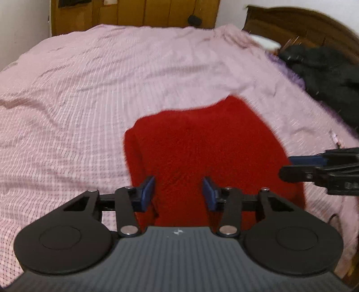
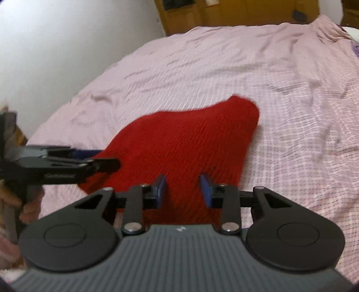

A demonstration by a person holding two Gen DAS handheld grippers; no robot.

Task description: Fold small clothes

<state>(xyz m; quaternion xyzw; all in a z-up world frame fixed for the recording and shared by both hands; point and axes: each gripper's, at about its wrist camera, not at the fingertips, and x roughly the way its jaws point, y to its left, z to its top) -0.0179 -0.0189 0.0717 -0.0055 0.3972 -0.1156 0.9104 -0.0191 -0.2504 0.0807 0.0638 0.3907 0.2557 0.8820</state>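
A red knitted garment lies folded on the pink bed sheet; it also shows in the right wrist view. My left gripper is open, its blue pads over the garment's near edge, holding nothing. My right gripper is open too, above the garment's near right part, empty. The right gripper enters the left wrist view from the right. The left gripper enters the right wrist view from the left.
A black garment lies at the bed's far right beside a dark wooden headboard. A wooden wardrobe stands behind the bed. A white wall runs along the bed's left side. The sheet is wrinkled.
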